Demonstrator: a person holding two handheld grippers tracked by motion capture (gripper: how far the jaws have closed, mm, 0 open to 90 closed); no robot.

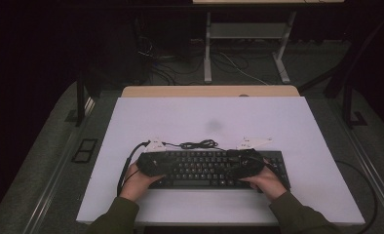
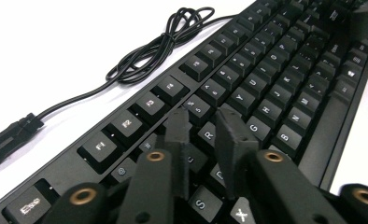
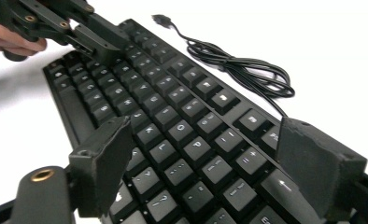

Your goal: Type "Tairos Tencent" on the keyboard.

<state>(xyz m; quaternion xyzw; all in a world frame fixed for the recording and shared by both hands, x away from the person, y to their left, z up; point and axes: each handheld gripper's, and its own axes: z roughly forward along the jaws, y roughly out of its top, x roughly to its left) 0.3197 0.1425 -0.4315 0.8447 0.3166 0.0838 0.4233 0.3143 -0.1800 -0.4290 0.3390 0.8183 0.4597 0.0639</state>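
The keyboard (image 2: pixel 247 88) looks like black plastic, its keys smooth with a soft sheen and pale printed letters; its cable (image 2: pixel 159 46) has a glossy black rubbery coat; the table (image 1: pixel 180 117) carries a matt white sheet, with pale wood at its far edge; the left gripper (image 2: pixel 203 128) has matt, slightly grainy black jaws with brass-coloured metal rings; the sleeve (image 1: pixel 114 217) is olive cloth.

Left gripper (image 2: pixel 201 133) jaws slightly parted above keyboard (image 2: pixel 247 88), tips over R key; coiled cable (image 2: pixel 159 46) beyond fingers.
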